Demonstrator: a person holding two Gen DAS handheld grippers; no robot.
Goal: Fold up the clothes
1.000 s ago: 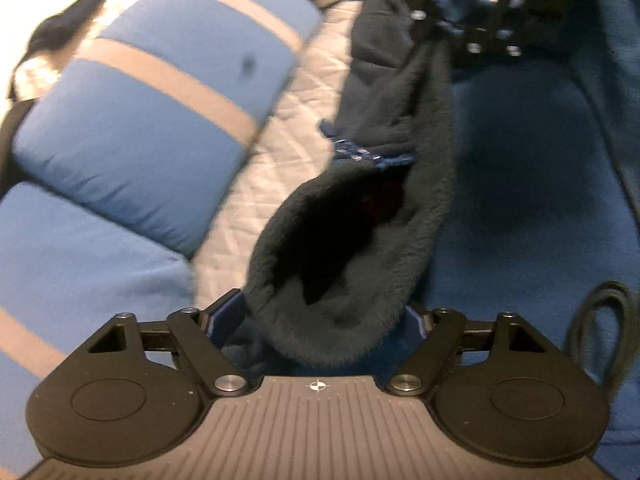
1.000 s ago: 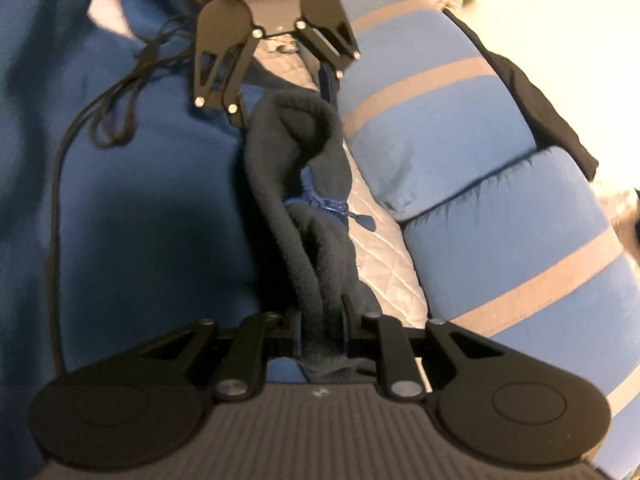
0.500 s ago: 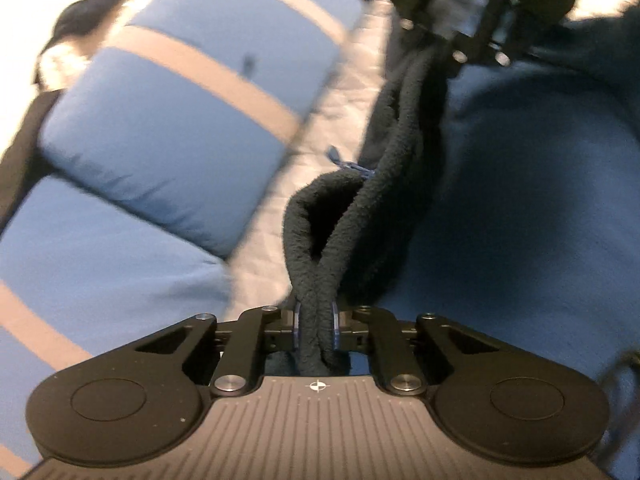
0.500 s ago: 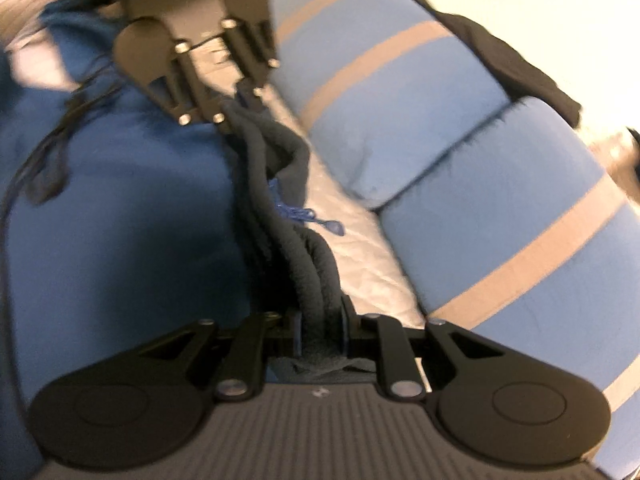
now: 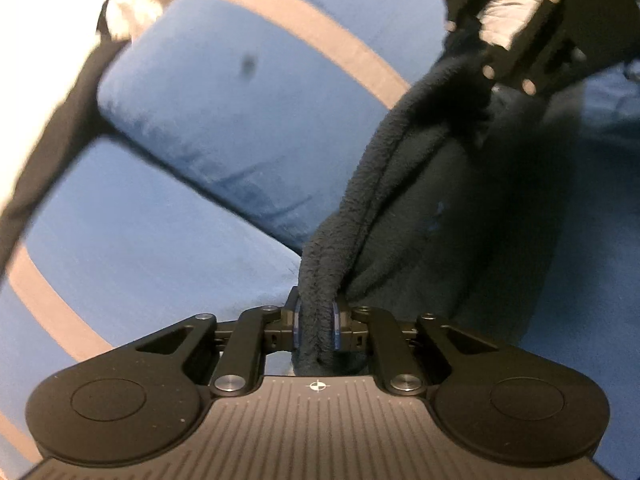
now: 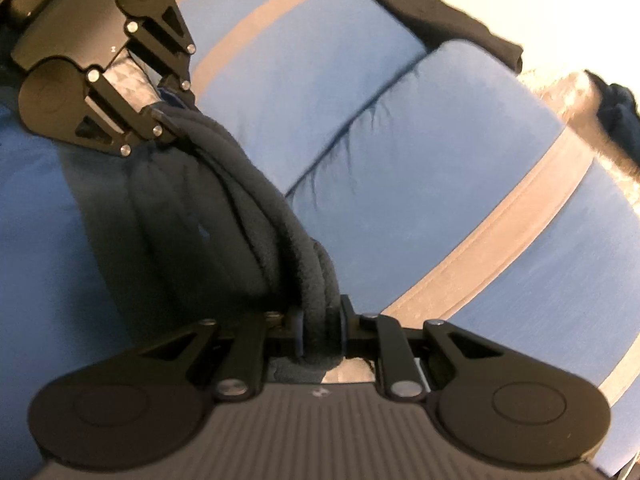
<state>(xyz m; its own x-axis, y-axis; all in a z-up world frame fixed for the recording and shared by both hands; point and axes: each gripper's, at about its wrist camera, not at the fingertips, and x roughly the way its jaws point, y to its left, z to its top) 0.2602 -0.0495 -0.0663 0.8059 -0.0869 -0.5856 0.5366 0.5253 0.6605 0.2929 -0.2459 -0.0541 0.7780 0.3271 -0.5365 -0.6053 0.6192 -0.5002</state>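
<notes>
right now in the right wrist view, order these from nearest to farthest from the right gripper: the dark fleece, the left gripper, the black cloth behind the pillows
1. Dark fleece: clamped in the right gripper itself.
2. Left gripper: upper left, at the fleece's far end.
3. Black cloth: top right, beyond the blue striped pillows.

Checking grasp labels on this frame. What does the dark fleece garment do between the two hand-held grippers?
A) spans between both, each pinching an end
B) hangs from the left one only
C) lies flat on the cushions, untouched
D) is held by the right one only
A: the dark fleece garment runs bunched from the left hand-held gripper, pads pressed on it though the jaws are easing open, to the right hand-held gripper, also clamped on it.
</notes>
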